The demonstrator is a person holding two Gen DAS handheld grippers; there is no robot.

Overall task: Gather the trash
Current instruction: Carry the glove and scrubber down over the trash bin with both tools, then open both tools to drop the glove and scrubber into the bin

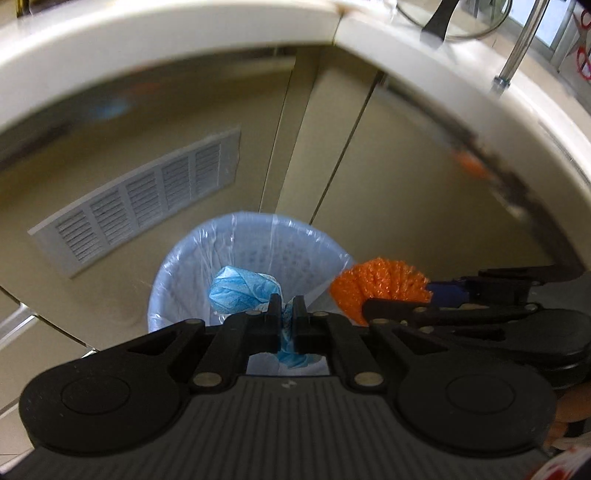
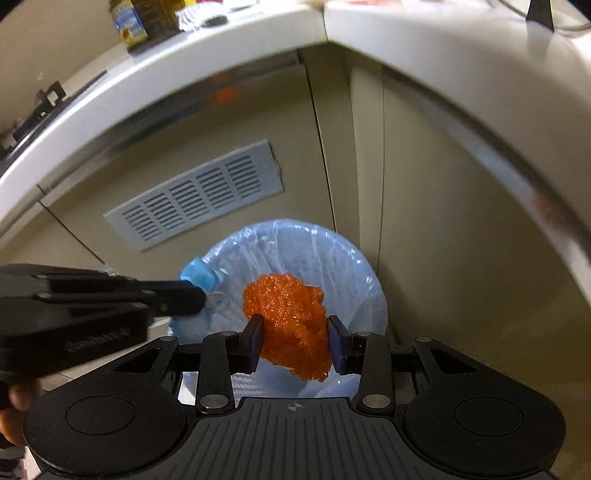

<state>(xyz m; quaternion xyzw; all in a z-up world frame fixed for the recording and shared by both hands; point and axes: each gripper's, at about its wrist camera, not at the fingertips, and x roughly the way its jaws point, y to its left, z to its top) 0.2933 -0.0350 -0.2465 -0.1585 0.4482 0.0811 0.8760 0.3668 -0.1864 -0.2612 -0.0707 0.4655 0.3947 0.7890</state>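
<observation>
A pale blue bin lined with a clear plastic bag stands on the floor against the cabinet, below both grippers; it also shows in the right wrist view as the bin. My left gripper is shut on a crumpled blue face mask, held over the bin's mouth. My right gripper is shut on an orange mesh scrubber, also above the bin. From the left wrist view the scrubber hangs just right of the bin; from the right wrist view the mask sits at the bin's left rim.
Beige cabinet doors rise behind the bin, with a grey vent grille to the left. A white countertop edge arches overhead, carrying bottles and a stove grate. A chrome post stands on the counter.
</observation>
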